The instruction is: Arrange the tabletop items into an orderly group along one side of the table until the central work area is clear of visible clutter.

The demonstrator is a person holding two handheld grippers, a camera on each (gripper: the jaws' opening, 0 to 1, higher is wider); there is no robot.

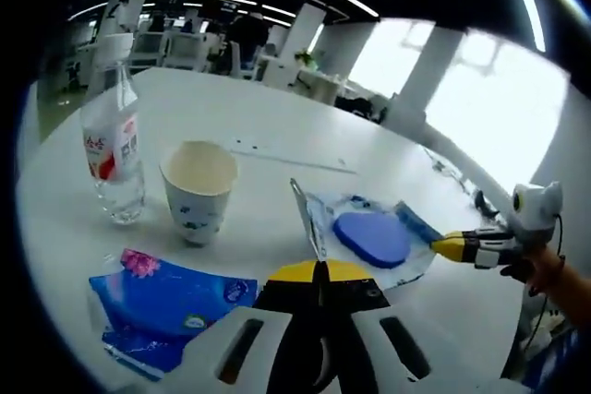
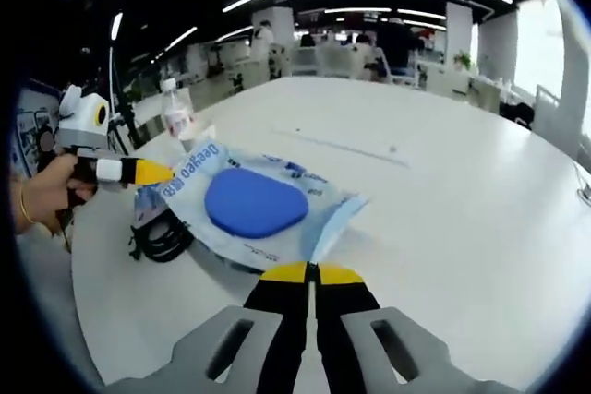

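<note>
Two grippers are recorded on one item: a clear packet (image 1: 369, 239) holding a blue pad, lying flat on the white table (image 1: 277, 126). The left gripper (image 1: 319, 269) is seen with its yellow tips pressed together on the packet's near edge, which is lifted into a thin upright flap. The right gripper (image 2: 311, 271) is likewise closed, pinching the opposite corner. The packet's long axis is stretched between the two sets of tips, so neither is nearer; any shift sideways would call for both to travel together. Also listed, to the left gripper's left: water bottle (image 1: 114, 149), paper cup (image 1: 199, 191), blue tissue pack (image 1: 171, 302). A black cable (image 2: 164, 232) lies beside the packet.
</note>
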